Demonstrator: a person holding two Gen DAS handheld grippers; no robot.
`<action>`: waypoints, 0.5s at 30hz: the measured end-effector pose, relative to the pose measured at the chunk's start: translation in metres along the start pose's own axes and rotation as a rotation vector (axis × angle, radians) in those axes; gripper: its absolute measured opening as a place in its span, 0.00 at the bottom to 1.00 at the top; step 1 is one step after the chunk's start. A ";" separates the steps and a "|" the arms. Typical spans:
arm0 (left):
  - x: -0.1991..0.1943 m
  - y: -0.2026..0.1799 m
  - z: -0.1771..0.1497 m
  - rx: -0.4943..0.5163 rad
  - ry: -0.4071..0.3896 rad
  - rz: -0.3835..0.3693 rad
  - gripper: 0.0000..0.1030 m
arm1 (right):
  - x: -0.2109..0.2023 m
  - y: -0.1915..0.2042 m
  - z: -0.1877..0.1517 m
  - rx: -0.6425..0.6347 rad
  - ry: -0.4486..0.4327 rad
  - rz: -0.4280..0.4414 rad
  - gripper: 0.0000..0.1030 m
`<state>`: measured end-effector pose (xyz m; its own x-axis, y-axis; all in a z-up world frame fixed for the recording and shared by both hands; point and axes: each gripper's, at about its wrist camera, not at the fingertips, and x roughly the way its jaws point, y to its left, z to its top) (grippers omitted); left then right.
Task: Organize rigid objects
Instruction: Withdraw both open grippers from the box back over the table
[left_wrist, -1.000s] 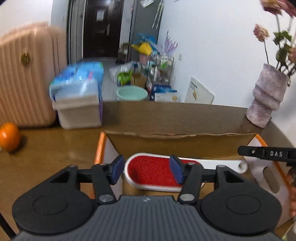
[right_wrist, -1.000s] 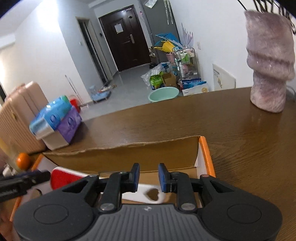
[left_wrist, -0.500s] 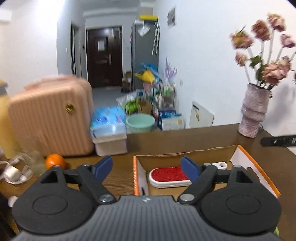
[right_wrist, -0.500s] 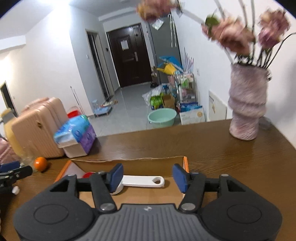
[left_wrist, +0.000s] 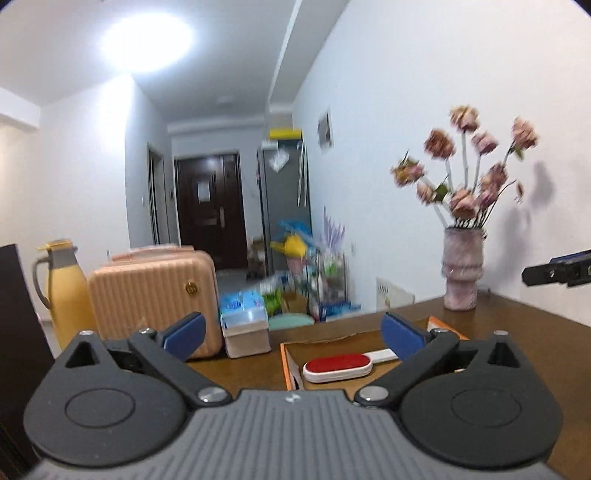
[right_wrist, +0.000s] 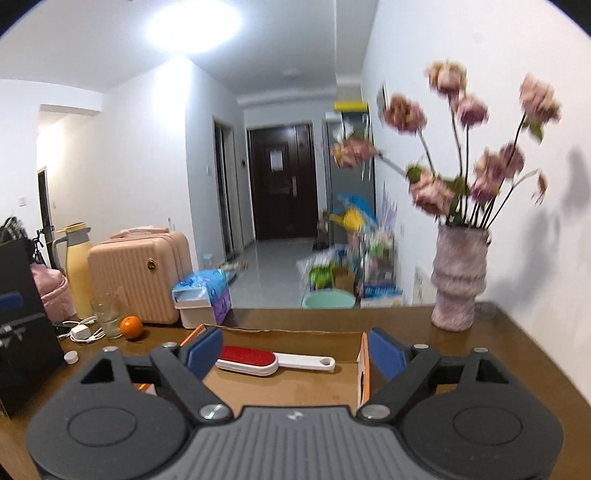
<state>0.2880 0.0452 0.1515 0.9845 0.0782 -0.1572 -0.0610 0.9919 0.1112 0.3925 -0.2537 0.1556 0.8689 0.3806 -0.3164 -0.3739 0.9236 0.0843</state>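
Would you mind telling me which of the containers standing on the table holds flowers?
The pinkish ribbed vase by the white wall at the table's right end; dried pink flowers rise from it. The yellow flask is capped, and the clear glass looks empty.

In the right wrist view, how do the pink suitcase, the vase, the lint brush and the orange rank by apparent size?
1. pink suitcase
2. vase
3. lint brush
4. orange
The brush lies nearer the camera, so its rank against the vase is unsure.

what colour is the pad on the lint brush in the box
Red, in a white frame with a white handle. The lint brush shows best in the right wrist view.
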 end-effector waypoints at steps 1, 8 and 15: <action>-0.012 -0.003 -0.005 0.004 -0.015 -0.005 1.00 | -0.011 0.004 -0.007 -0.017 -0.017 -0.004 0.84; -0.084 -0.022 -0.044 0.021 -0.115 -0.003 1.00 | -0.061 0.025 -0.060 -0.068 -0.089 -0.023 0.89; -0.150 -0.032 -0.091 0.029 -0.158 -0.022 1.00 | -0.122 0.040 -0.130 -0.034 -0.130 -0.044 0.92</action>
<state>0.1274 0.0107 0.0818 0.9993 0.0371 -0.0038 -0.0362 0.9897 0.1385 0.2296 -0.2686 0.0750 0.9187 0.3444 -0.1936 -0.3432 0.9384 0.0406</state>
